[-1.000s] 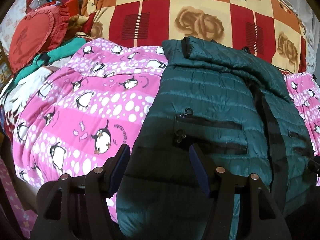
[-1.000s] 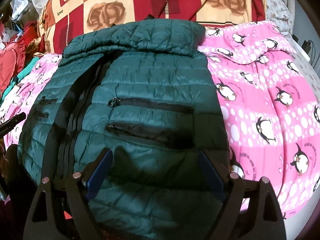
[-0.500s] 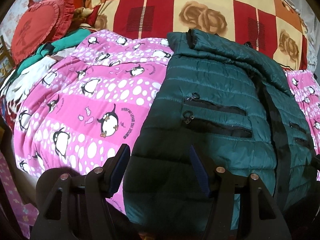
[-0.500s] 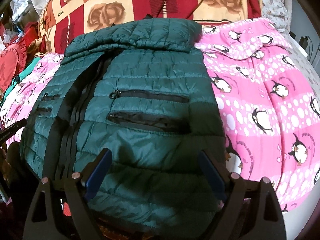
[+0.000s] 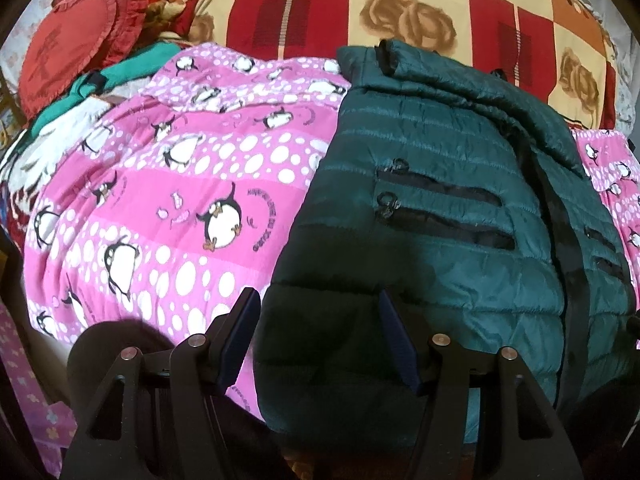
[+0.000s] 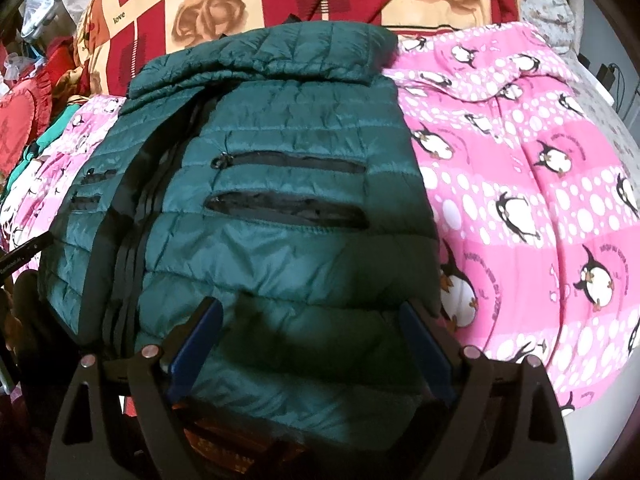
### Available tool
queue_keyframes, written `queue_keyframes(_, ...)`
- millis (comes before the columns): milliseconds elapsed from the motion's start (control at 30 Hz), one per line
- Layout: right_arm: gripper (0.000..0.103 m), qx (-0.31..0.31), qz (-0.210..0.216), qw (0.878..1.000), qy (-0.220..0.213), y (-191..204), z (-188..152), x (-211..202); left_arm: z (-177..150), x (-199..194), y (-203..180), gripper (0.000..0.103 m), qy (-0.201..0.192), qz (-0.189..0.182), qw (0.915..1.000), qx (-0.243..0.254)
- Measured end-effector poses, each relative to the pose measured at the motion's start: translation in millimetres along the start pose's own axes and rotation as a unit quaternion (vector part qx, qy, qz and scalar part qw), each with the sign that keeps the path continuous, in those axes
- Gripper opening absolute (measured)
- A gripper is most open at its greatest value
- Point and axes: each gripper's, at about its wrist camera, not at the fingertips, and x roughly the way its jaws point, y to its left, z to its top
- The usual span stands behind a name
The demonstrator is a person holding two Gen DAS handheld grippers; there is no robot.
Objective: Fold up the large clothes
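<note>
Left wrist view: the left gripper (image 5: 318, 316) hangs with fingers spread wide and empty over the near left hem of a dark green quilted puffer jacket (image 5: 452, 216) lying on a pink penguin-print quilt (image 5: 180, 184).

Right wrist view: the right gripper (image 6: 310, 326) is likewise parted, gripping nothing, above the jacket's (image 6: 280, 184) near hem; a rose-patterned blanket (image 6: 248, 4) lies behind its collar.

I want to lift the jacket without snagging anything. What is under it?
The green jacket lies on a pink penguin quilt, which shows on both sides of it. Whatever is beneath the jacket's middle is covered and cannot be seen.
</note>
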Motion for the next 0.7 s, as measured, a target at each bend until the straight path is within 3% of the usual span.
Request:
queue_keyframes(333, 0.093, 0.014, -0.016, 1.0, 0.018, -22, -10, 2, -3, 5, 36, 0.037, 0.038, -0.086, 0.9949, -0.035)
queue_keyframes(700, 0.095, 0.036, 0.011, 0.998, 0.057, -37, -19, 21, -10, 24, 38, 0.04, 0.066, -0.101, 0.992, -0.039)
